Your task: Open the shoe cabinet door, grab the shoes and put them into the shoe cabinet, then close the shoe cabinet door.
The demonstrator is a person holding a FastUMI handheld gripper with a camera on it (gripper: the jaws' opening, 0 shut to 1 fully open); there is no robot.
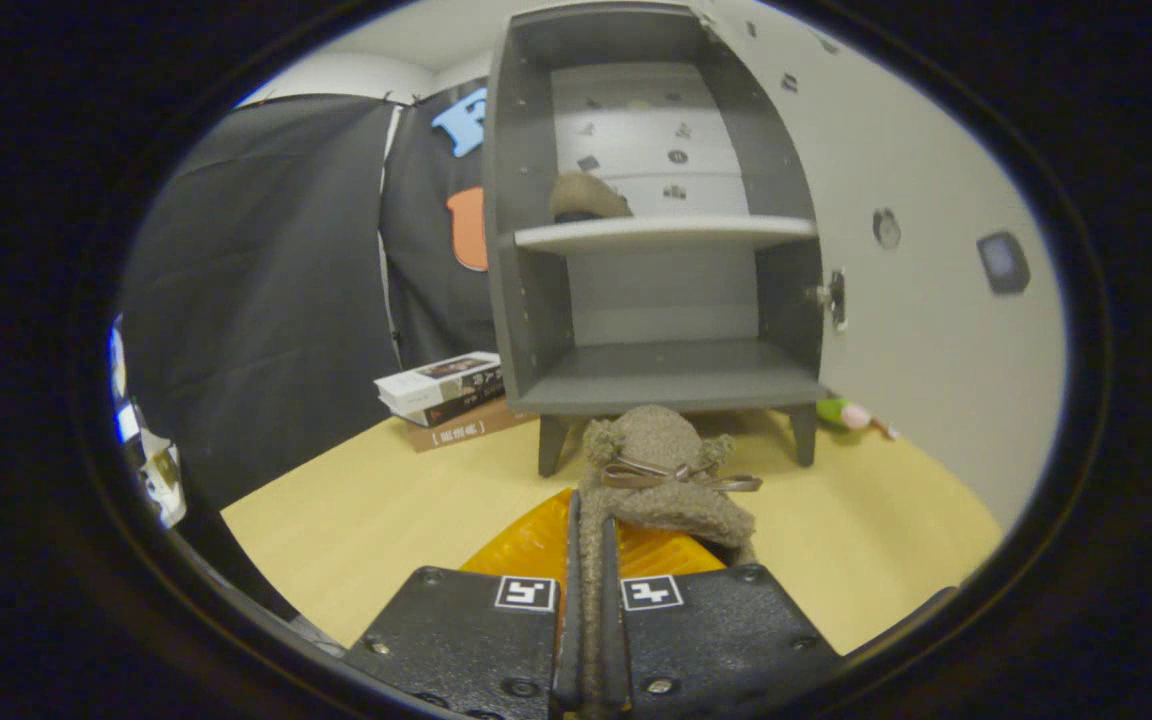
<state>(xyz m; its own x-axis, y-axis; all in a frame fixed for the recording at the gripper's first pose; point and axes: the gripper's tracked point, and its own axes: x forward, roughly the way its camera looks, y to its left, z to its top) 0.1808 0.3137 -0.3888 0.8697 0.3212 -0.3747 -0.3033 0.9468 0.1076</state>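
Fingers of the gripper [591, 560] pinch the heel edge of a fuzzy tan slipper [661, 470], its bow facing up. It looks light, soft and floppy, so the thin heel hold may sag. Farther off, the grey shoe cabinet [661, 375] stands open, 1 matching slipper [586, 197] on its shelf.

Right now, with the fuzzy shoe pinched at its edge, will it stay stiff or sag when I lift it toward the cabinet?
The gripper is shut on the fuzzy shoe, holding only a thin edge. Its plush fabric looks soft, so the toe will probably droop. It seems light for its size. The bow may snag on the cabinet shelf edge.
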